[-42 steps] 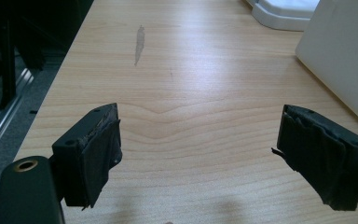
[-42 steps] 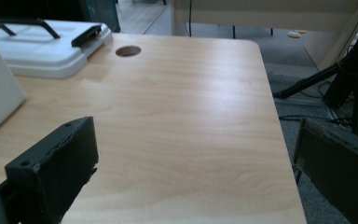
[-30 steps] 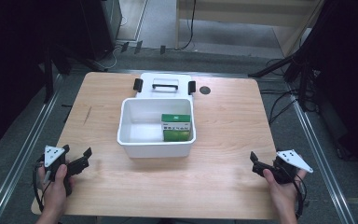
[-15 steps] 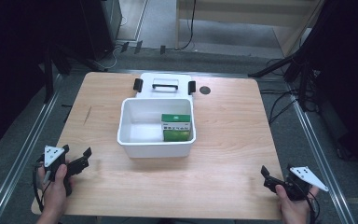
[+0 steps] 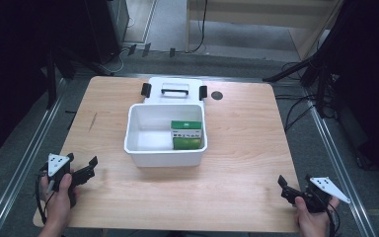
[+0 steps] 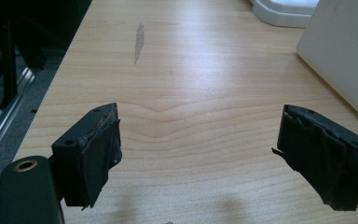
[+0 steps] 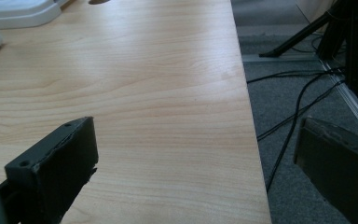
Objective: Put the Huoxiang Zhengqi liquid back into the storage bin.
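A white plastic bin (image 5: 166,149) stands mid-table with a green and white box (image 5: 186,134) lying inside at its right. Its white lid (image 5: 174,91) with a handle and black clips lies flat just behind it. My left gripper (image 5: 90,166) is held low at the table's front left corner, open and empty, jaws wide apart over bare wood (image 6: 196,135). My right gripper (image 5: 288,190) sits at the front right corner, open and empty; in the right gripper view (image 7: 196,158) one jaw is over the table and the other past its right edge.
A dark round hole (image 5: 217,95) marks the tabletop right of the lid. A faint smear (image 6: 139,38) lies on the wood at the left. Metal rails (image 5: 24,163) run along both table sides; cables (image 7: 298,100) and stand legs lie on the floor at right.
My right gripper has moved back toward the person and out to the front right corner, now half past the table's edge. The left gripper has barely shifted.
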Demonstrator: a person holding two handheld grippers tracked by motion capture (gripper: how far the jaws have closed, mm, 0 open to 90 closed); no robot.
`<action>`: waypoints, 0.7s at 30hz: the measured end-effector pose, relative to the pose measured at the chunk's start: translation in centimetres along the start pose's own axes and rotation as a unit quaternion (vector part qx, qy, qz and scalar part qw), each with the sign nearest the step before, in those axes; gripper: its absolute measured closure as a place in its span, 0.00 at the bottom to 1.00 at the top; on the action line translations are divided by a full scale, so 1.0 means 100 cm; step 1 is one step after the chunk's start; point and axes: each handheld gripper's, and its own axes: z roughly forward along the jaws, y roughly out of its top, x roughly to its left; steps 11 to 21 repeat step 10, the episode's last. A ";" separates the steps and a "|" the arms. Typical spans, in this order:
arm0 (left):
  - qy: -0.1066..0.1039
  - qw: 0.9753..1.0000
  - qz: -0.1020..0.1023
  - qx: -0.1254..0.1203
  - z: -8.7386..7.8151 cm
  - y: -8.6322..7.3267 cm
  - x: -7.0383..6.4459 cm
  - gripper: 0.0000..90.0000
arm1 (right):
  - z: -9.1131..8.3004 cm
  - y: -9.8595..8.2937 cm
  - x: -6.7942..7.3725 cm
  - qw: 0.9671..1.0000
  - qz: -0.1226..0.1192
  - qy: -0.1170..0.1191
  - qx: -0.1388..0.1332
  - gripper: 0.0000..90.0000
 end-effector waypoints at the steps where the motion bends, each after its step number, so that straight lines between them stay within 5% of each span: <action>1: 0.000 1.000 0.000 0.000 0.000 0.000 0.000 0.15 | 0.001 0.000 0.000 1.000 -0.001 -0.001 0.002 0.00; 21: 0.000 1.000 -0.001 0.001 0.001 0.000 0.000 0.15 | 0.002 0.001 -0.001 1.000 0.006 -0.013 0.005 0.00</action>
